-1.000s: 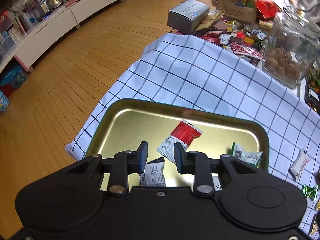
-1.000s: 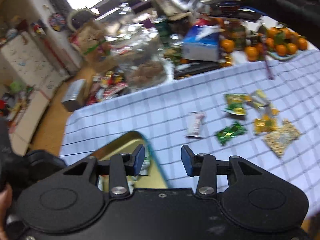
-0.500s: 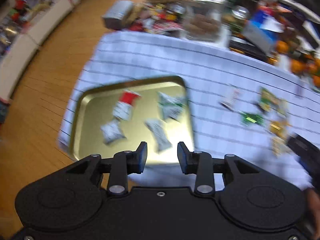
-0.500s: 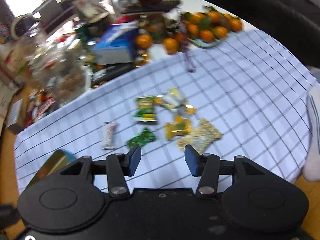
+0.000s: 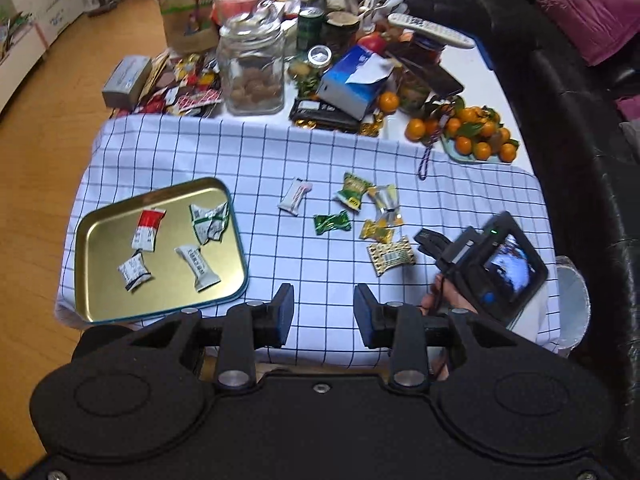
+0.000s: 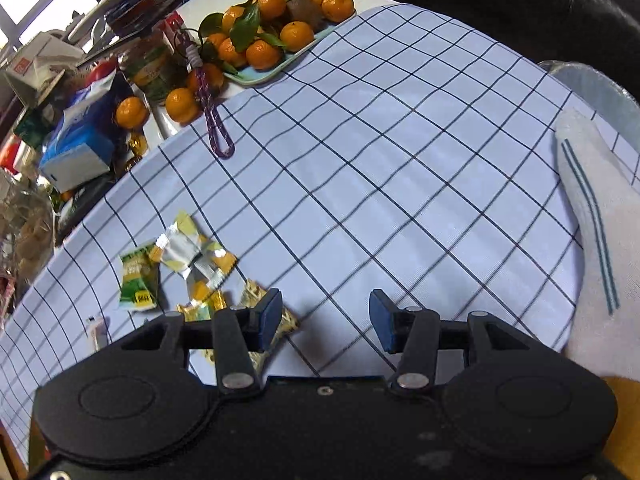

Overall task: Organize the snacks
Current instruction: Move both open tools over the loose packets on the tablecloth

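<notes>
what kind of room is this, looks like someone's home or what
Most likely a home living room. A dark leather sofa sits beside a cluttered table with a TV remote, a tissue box and a plate of tangerines, and the floor is wood.

A checked tablecloth (image 5: pixel 256 152) covers the table, bearing a gold tray (image 5: pixel 100 296), loose wrapped snacks (image 5: pixel 352 196) and a purple cord (image 6: pixel 216 128)
</notes>
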